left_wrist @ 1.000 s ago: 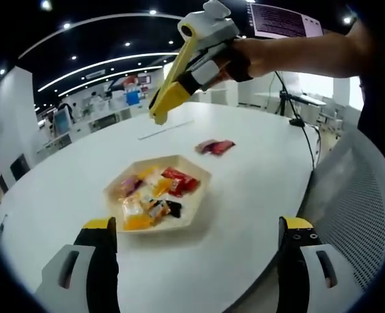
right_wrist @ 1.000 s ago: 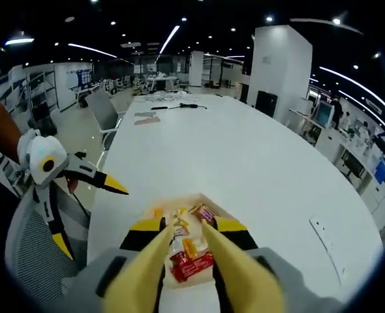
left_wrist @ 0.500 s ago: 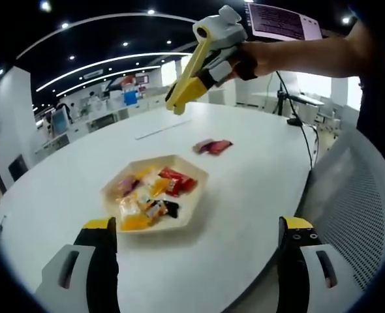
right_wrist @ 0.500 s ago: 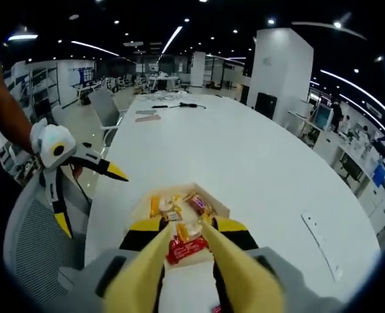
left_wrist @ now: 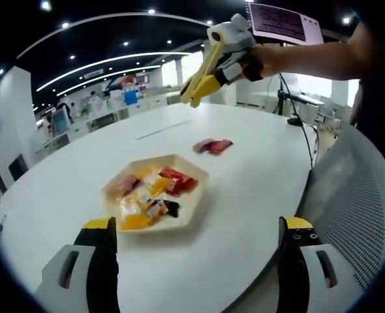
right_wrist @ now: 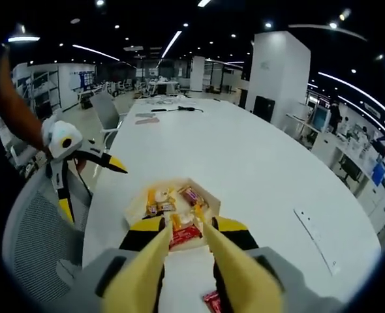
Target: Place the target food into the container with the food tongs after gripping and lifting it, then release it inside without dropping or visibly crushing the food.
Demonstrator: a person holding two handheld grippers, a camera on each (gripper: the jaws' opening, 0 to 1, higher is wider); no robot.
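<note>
Right claw [left_wrist: 194,101] empty, tongs nearly closed, long axis slanting down toward tray [left_wrist: 196,195] (left claw [left_wrist: 196,228] wide open).

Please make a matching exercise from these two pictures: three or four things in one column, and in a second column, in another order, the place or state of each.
Things:
1. tray
2. red packets
3. right gripper
4. left gripper

Places or states:
A. held up in the air above the table, jaws nearly together
B. lying on the bare table beyond the tray
C. jaws wide apart
D. holding several wrapped snacks

Pairs: 1-D, 2-B, 3-A, 4-C
</note>
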